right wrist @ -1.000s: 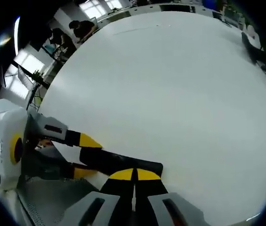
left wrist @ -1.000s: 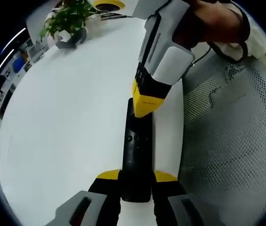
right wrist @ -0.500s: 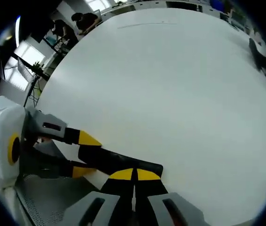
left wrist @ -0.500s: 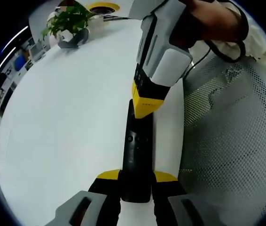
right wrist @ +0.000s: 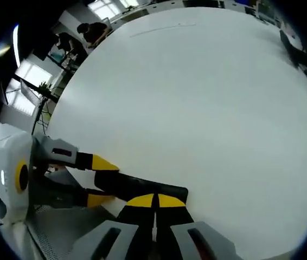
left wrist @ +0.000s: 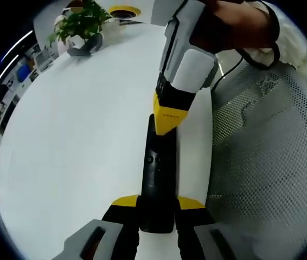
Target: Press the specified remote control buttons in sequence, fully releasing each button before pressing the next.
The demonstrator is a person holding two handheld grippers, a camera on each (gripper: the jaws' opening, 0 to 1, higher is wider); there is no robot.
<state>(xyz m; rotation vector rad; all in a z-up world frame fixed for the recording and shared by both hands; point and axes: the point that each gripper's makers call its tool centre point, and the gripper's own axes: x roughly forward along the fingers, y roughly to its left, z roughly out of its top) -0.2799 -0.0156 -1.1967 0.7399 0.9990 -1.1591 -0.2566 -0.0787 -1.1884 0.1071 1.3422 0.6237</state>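
Remote (left wrist: 158,179) sits clamped in our left gripper (left wrist: 158,208), our right gripper (right wrist: 154,201), jaws together, pressing a button; we cannot tell how many remain.

Left gripper view looks low and close along the remote control (left wrist: 158,179) across the white tabletop (left wrist: 77,135); right gripper view faces it from the far end – both share the remote control (right wrist: 142,188) and tabletop (right wrist: 197,108)
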